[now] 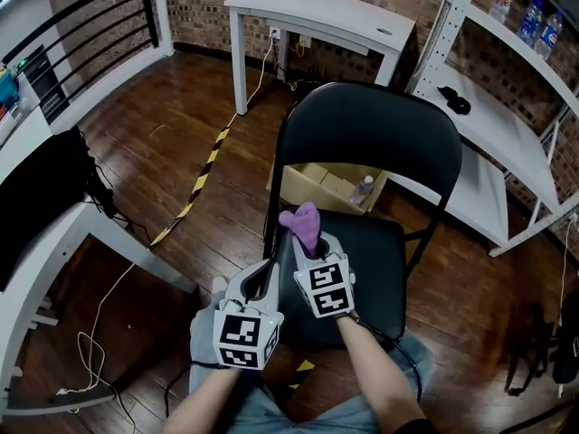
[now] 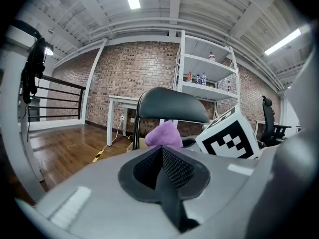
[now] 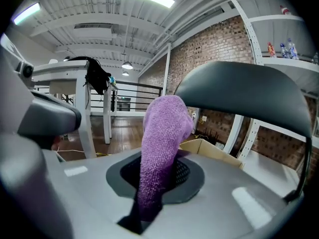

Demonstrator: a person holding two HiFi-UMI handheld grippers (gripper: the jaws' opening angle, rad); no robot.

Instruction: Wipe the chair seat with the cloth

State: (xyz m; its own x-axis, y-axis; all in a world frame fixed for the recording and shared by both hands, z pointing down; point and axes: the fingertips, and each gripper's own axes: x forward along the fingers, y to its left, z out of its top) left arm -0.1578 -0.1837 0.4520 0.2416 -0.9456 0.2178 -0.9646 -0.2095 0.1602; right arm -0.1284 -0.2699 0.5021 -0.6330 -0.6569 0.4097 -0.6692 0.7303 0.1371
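Observation:
A black folding chair [image 1: 362,143] stands in front of me, its seat [image 1: 384,269] partly covered by both grippers. My right gripper [image 1: 312,247] is shut on a purple cloth [image 1: 303,224], which sticks up out of its jaws above the seat's left part. In the right gripper view the cloth [image 3: 159,168] rises from between the closed jaws, with the chair back [image 3: 239,91] behind. My left gripper [image 1: 264,278] is shut with nothing in it, just left of the right one at the seat's left edge. Its view shows the cloth [image 2: 164,135] and the chair back [image 2: 172,103] ahead.
A cardboard box [image 1: 330,186] with a bottle in it sits on the floor behind the chair. A white table [image 1: 317,16] stands at the back, white shelving [image 1: 507,107] to the right, a white desk [image 1: 41,242] to the left. Cables and striped tape cross the wooden floor.

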